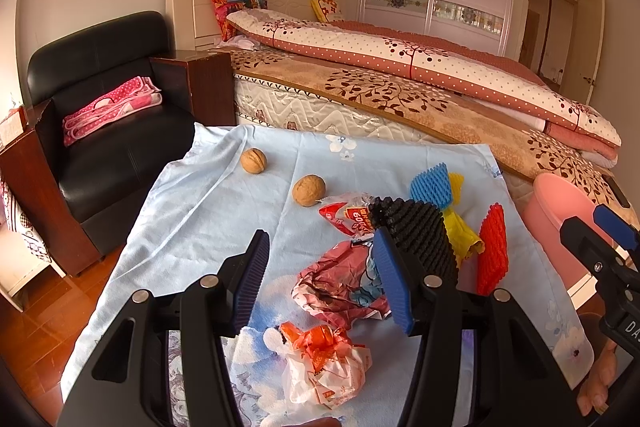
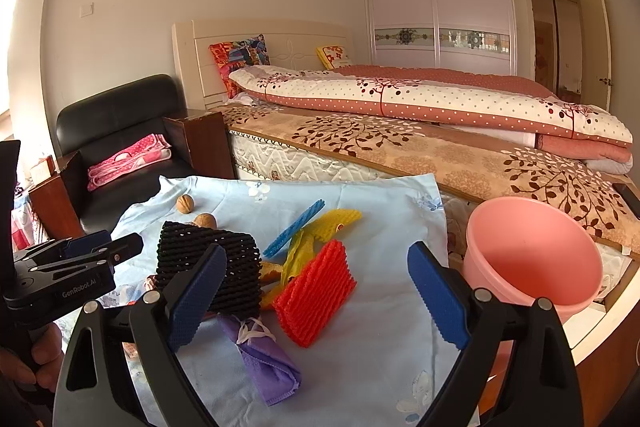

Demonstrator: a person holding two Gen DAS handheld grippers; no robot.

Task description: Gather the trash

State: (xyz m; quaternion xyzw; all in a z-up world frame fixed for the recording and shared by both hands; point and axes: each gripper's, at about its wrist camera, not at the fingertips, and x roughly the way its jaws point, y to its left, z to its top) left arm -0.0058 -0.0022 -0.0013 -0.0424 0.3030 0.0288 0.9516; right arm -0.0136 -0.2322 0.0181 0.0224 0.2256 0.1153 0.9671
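The left claw [image 1: 324, 277] is showing matte black arms, each splaying out with a rounded slot cut through it. Silver round rivets are catching the light at the joints. Its fingers [image 1: 394, 285] are wearing blue ribbed pads with saw-toothed edges. The right claw [image 2: 318, 303] is sporting the same build: black frame, silver rivets, blue serrated pads. White lettering reading "GenRobot.AI" is showing along the left claw's black side, seen from the right wrist camera.
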